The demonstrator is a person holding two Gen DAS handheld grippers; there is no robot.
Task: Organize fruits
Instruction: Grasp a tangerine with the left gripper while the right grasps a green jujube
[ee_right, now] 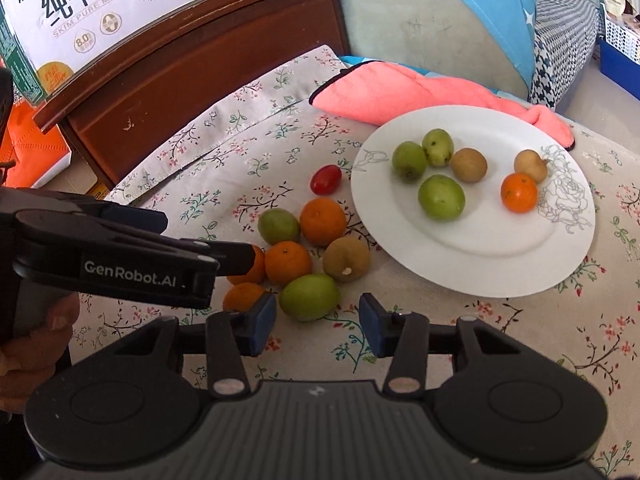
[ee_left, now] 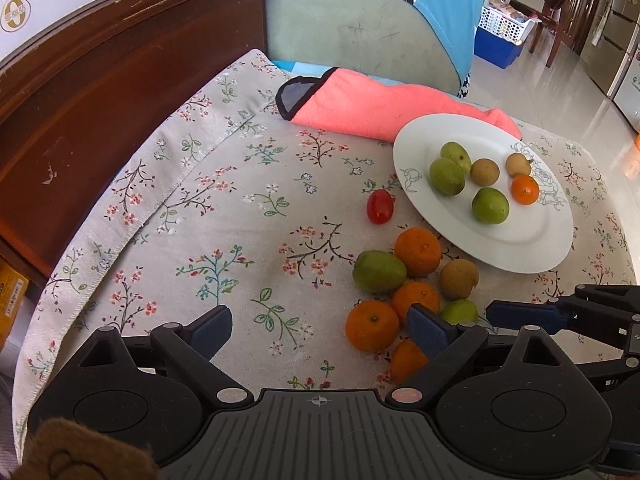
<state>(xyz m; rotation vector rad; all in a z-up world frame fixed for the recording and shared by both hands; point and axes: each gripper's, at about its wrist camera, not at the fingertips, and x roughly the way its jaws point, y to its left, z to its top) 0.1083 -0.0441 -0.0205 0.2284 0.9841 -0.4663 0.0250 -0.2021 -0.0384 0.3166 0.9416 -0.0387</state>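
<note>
A white plate (ee_left: 520,240) (ee_right: 500,256) holds three green fruits, two brown fruits and a small orange (ee_right: 519,192). On the floral cloth beside it lies a pile of several oranges, green fruits and a brown fruit (ee_right: 346,259), plus a red cherry tomato (ee_left: 380,206) (ee_right: 326,179). My left gripper (ee_left: 320,330) is open and empty, its right finger over the pile's oranges (ee_left: 372,330). My right gripper (ee_right: 318,326) is open and empty, just short of a green fruit (ee_right: 309,297). The left gripper also shows in the right wrist view (ee_right: 224,258).
A pink towel (ee_left: 380,104) (ee_right: 400,92) lies behind the plate. A dark wooden headboard (ee_left: 100,92) with a milk carton box (ee_right: 100,4) on it stands at the left. A cushioned chair back (ee_left: 360,28) is behind the table.
</note>
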